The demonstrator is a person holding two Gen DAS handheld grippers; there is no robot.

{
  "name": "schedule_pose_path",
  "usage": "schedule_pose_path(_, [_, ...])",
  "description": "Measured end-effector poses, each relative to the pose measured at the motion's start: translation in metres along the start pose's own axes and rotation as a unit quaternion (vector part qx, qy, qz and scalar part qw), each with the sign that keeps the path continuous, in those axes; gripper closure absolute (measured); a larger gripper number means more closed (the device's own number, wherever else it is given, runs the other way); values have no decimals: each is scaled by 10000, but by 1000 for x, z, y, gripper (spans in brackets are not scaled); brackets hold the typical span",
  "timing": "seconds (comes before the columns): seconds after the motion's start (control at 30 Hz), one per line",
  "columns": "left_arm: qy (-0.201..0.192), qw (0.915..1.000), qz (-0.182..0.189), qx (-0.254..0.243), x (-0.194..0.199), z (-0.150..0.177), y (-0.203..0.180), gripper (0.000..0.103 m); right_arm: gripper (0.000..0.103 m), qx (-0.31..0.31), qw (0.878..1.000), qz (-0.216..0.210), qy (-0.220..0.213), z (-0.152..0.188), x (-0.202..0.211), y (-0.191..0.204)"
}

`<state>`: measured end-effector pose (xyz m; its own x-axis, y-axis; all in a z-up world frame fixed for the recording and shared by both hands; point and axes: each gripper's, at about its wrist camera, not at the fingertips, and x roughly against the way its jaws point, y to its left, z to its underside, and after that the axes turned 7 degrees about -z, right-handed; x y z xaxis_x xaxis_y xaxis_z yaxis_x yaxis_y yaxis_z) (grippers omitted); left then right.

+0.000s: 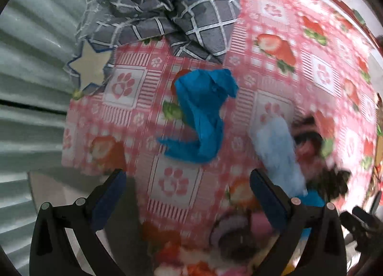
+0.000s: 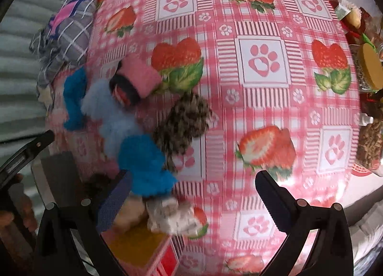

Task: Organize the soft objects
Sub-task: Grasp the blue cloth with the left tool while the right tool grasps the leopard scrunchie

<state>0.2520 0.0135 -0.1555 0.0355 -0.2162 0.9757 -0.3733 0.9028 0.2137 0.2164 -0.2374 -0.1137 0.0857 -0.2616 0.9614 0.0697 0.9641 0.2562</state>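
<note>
My left hand-held gripper (image 1: pixel 188 194) and right hand-held gripper (image 2: pixel 191 194): both released, empty; blue cloth (image 1: pixel 203 115) mid-bench ahead, fluffy pieces (image 2: pixel 115 110) heaped just right; risk: snagging the neighbouring heap.

My left gripper (image 1: pixel 188 194) is hanging wide open over bare tablecloth (image 1: pixel 275 43), with the blue cloth (image 1: pixel 203 117) lying dead ahead and the grey checked bundle (image 1: pixel 167 17) crowding the upper left. My right gripper (image 2: pixel 191 199) is facing open cloth at centre and right; soft toys (image 2: pixel 143 132) are blocking the left, jars (image 2: pixel 368 70) lining the right edge.
</note>
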Motion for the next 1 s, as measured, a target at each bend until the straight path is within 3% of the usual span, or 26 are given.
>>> schedule_pose_path(0.13, [63,9997,-215,82,-36,-22,-9,0,0,-46,9995,-254,-205,-19,-14,1])
schedule_pose_path(0.3, [180,9995,-207,139,-65,-37,-15,0,0,-85,9997,-178,-163,-36,-39,0])
schedule_pose_path(0.73, [461,9984,54,331,-93,-57,-17,2,0,-37,9998,140,101,-46,-79,5])
schedule_pose_path(0.77, [463,9985,80,281,-93,-58,-18,7,2,-6,9998,160,95,-45,-80,8])
schedule_pose_path(0.8, [438,9988,128,201,-92,-61,-19,10,10,29,9998,180,86,-43,-81,10])
schedule_pose_path(0.83, [412,9989,193,123,-92,-65,-18,20,15,48,9998,203,71,-41,-82,15])
schedule_pose_path(0.87, [403,9987,321,31,-89,-67,-22,34,25,91,9998,189,61,-39,-82,20])
schedule_pose_path(0.9, [411,9982,429,-37,-87,-69,-26,42,37,122,9998,113,66,-35,-81,23])
schedule_pose_path(0.97, [429,9979,469,-140,-84,-71,-33,77,51,150,9998,-50,97,-32,-79,29])
schedule_pose_path(1.0, [411,9978,476,-194,-82,-71,-34,80,56,167,9998,-34,67,-32,-77,32])
